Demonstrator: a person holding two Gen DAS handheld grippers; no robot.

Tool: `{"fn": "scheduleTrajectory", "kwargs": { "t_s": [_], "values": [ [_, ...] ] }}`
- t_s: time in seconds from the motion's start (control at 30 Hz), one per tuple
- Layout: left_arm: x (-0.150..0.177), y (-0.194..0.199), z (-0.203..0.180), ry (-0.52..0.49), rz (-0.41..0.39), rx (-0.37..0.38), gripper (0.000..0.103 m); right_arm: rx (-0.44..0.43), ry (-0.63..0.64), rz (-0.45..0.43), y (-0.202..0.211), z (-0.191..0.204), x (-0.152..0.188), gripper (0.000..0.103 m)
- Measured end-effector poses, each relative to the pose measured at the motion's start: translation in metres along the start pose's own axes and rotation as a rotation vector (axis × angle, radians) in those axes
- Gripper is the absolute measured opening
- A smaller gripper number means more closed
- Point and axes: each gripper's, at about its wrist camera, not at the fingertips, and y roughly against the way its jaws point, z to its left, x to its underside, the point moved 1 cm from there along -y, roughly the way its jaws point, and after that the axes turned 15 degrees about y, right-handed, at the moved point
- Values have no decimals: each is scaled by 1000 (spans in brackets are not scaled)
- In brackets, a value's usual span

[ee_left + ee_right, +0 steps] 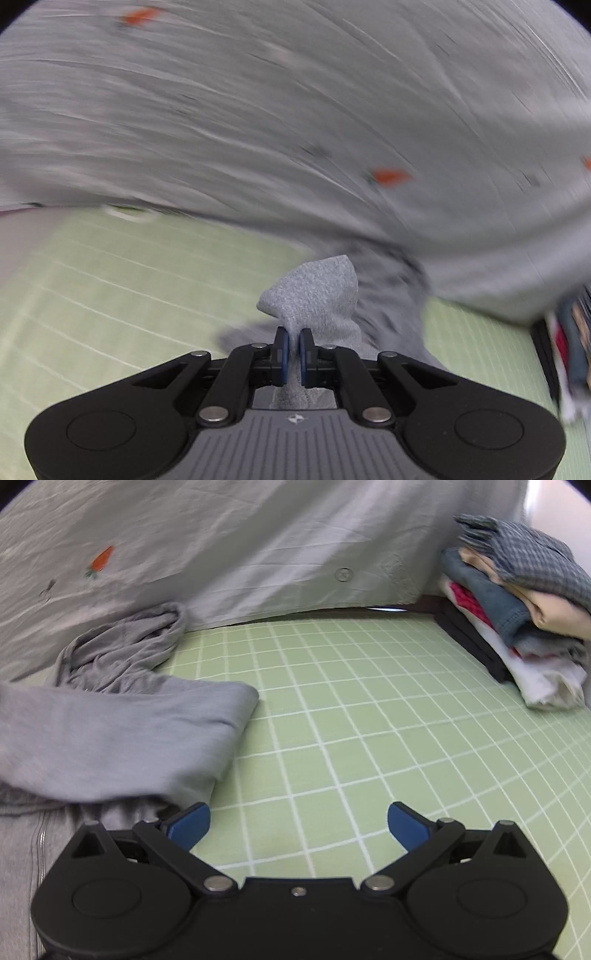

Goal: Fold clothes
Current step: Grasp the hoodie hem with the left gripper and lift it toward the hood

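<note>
In the left wrist view my left gripper [293, 345] is shut on a bunch of grey knit garment [317, 291], which stands up between its blue pads and trails off to the right, blurred. In the right wrist view the same grey garment [122, 727] lies on the green checked surface [351, 720], with a folded sleeve on top and a zipper [41, 845] at the lower left. My right gripper [298, 825] is open just right of the garment's edge, nothing between its fingers.
A pale grey sheet with small carrot prints [229, 542] hangs behind the surface and fills the top of the left wrist view [295, 110]. A pile of folded clothes [517, 609] sits at the far right on a dark ledge [465, 631].
</note>
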Motion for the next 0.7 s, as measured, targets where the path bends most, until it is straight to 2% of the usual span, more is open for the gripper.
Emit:
{"fn": "scheduleTrajectory", "kwargs": {
  "t_s": [0.2, 0.43, 0.53, 0.7],
  "values": [
    [-17, 8, 69, 129, -98, -156, 6, -23, 55, 10, -2, 13, -6, 103],
    [5, -13, 119, 214, -44, -366, 13, -59, 96, 13, -8, 23, -18, 103],
    [17, -12, 119, 210, -30, -343, 19, -81, 78, -4, -10, 24, -31, 103],
    [33, -21, 101, 93, 13, -290, 26, -127, 97, -43, -19, 37, -58, 103]
  ]
}}
